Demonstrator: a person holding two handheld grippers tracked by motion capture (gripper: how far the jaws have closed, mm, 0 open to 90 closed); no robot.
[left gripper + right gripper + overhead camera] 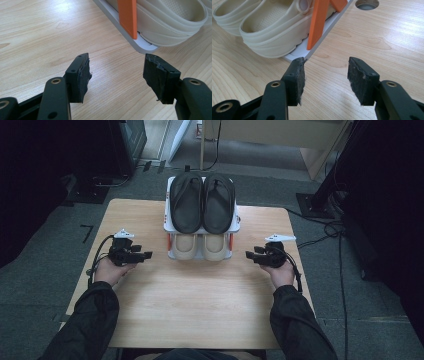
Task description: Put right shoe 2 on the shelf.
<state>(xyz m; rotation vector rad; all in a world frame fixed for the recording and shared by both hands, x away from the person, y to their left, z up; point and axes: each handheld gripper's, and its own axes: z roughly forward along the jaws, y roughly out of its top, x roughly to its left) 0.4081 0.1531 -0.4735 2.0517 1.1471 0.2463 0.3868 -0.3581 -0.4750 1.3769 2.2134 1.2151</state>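
Observation:
A small white two-tier shoe rack [236, 225] with orange posts stands at the back middle of the wooden table [200, 290]. Two black sandals [202, 202] lie on its top shelf, and a pair of beige clogs [200, 246] sits on the lower shelf. My left gripper [148, 255] hovers open to the left of the rack, jaws pointing toward it. My right gripper [248, 254] hovers open to the right of the rack, facing it. In the left gripper view, a clog [172, 22] and an orange post [128, 17] lie just ahead of my left gripper [116, 75]. In the right gripper view, the clogs [262, 27] and a post [317, 25] lie ahead-left of my right gripper [325, 80].
The table's front half is bare wood. A round cable hole [367, 3] is in the tabletop past the rack. Grey carpet surrounds the table, with cables [325, 227] and a stand base [312, 202] at the right and dark equipment [95, 185] at the back left.

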